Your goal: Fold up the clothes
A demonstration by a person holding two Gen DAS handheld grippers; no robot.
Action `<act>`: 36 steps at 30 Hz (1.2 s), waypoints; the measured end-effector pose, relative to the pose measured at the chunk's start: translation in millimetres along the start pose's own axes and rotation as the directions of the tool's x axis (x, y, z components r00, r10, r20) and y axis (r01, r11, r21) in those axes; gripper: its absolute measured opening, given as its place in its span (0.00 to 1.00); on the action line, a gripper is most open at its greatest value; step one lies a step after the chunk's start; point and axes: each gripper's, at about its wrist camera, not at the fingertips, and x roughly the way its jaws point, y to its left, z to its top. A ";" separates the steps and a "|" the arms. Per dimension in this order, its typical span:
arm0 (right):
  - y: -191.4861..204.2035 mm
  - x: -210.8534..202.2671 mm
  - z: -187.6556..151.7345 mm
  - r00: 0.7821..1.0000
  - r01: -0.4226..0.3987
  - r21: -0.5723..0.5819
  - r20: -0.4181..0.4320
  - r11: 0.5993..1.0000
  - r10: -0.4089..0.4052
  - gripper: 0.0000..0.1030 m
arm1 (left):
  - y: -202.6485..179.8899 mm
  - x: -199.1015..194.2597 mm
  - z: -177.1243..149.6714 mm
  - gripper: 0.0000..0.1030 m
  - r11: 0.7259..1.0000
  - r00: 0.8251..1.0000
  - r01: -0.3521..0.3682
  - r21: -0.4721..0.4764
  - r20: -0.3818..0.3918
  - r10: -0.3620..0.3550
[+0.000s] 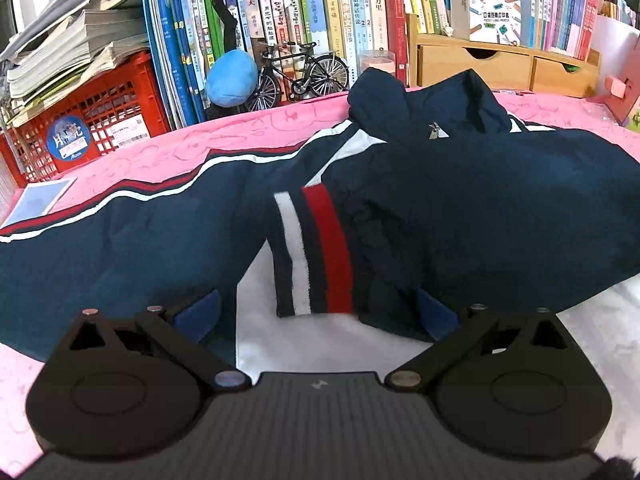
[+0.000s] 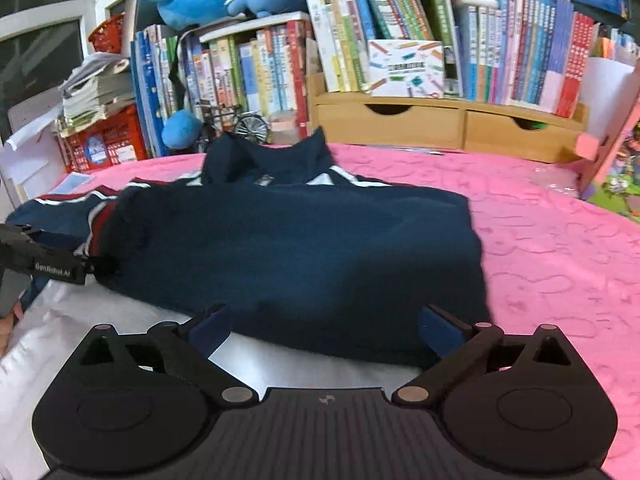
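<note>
Bookshelves crammed with children's books point(image 2: 520, 40), a wooden drawer unit point(image 2: 448, 124), a red crate point(image 1: 92, 128) and a model bicycle point(image 1: 300, 76) back a surface covered in a pink embossed cloth point(image 2: 560, 248). On it lies the navy track jacket point(image 2: 296, 248), collar toward the shelves, its body doubled over so that the white lining point(image 1: 328, 344) shows along the near edge. One sleeve point(image 1: 120, 240) with red and white piping stretches flat toward the crate, and the striped cuff point(image 1: 312, 252) of the other lies folded across the chest.

Both pairs of tongs are spread wide and pinch nothing. The left tongs point(image 1: 316, 316) hover over the striped cuff and the jacket's near edge; the right tongs point(image 2: 324, 332) straddle the near hem at the body's other end, their pads clear of the cloth.

As I judge it, the chief risks are these:
- The fabric looks slick and puffy, so the folded body may spring open or slide on the lining once left alone.
- A bite taken at the hem may catch only the top layer, or the pink cloth as well, and drag the fold askew.
- The outstretched sleeve, if pulled across carelessly, could tug the cuff and collar out of line.
- The small items behind sit close to the collar; a wide sweep could knock them.
</note>
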 end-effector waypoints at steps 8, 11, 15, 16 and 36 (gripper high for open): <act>27.6 39.9 21.8 0.995 -0.102 0.022 0.000 0.995 0.102 1.00 | 43.3 -28.3 7.4 1.00 0.934 0.969 0.242 -0.265 0.106 -0.221; 40.5 54.8 28.2 0.994 -0.110 0.011 -0.022 0.994 0.110 1.00 | 60.1 -43.2 0.6 1.00 0.957 0.980 0.169 -0.236 0.147 -0.136; 76.3 66.5 42.2 0.983 -0.186 -0.047 -0.014 0.981 0.186 0.99 | 97.3 -44.5 -23.3 1.00 0.962 0.994 -0.010 -0.272 0.099 0.038; 91.5 70.3 47.7 0.978 -0.207 -0.082 -0.006 0.975 0.207 0.98 | 109.4 -42.4 -30.7 1.00 0.952 0.995 -0.046 -0.301 0.072 0.071; 206.3 163.1 55.5 0.980 -0.201 -0.254 -0.059 0.946 0.192 0.80 | 252.6 -8.0 -73.9 1.00 0.708 0.966 -0.171 -0.686 0.025 0.258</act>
